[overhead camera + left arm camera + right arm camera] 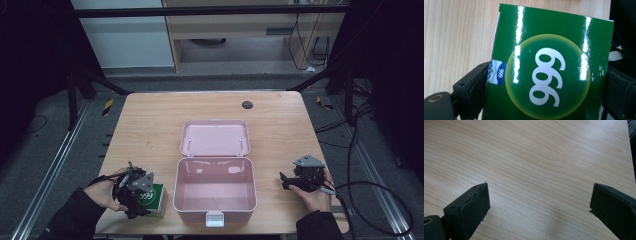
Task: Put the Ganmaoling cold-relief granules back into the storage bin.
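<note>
The left gripper (141,196) is clamped on a green "999" box (549,67), just left of the open pink case (215,192). The right gripper (289,181), jaws wide apart, sits right of the case over bare wooden table (536,157).

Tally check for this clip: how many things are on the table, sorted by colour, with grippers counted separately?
Pink: 1, the open box with its lid folded back
Green: 1, the carton marked 999, between the left gripper's jaws
Black grippers: 2, the left gripper and the right gripper, whose jaws stand apart over bare table
Total: 4
</note>
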A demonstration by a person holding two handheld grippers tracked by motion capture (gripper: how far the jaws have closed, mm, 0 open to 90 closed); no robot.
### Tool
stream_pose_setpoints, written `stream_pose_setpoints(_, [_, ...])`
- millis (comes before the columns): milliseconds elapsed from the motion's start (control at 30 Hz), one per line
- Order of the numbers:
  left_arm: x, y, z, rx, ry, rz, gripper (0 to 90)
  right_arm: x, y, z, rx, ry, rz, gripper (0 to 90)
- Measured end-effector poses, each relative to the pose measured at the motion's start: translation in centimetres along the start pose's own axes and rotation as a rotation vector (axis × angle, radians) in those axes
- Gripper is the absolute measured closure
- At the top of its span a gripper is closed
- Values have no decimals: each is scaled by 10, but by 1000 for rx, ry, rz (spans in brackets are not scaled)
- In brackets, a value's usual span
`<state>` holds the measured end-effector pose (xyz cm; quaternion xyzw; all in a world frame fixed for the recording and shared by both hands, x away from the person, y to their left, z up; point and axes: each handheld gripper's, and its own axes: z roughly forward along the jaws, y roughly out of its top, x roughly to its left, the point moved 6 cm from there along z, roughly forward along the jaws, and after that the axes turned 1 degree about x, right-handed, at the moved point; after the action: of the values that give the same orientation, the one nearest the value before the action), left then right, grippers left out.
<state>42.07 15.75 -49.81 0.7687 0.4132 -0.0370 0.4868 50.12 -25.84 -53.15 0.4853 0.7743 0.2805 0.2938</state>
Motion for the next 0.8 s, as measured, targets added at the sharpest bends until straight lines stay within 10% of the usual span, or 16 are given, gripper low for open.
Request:
stream_pose_setpoints(400, [-2, 0, 6, -6, -2, -56, 119, 0, 0, 1, 6, 1, -1, 31])
stream_pose_setpoints(800, [-4, 4, -7, 51, -6, -18, 139, 0, -1, 1, 7, 2, -5, 32])
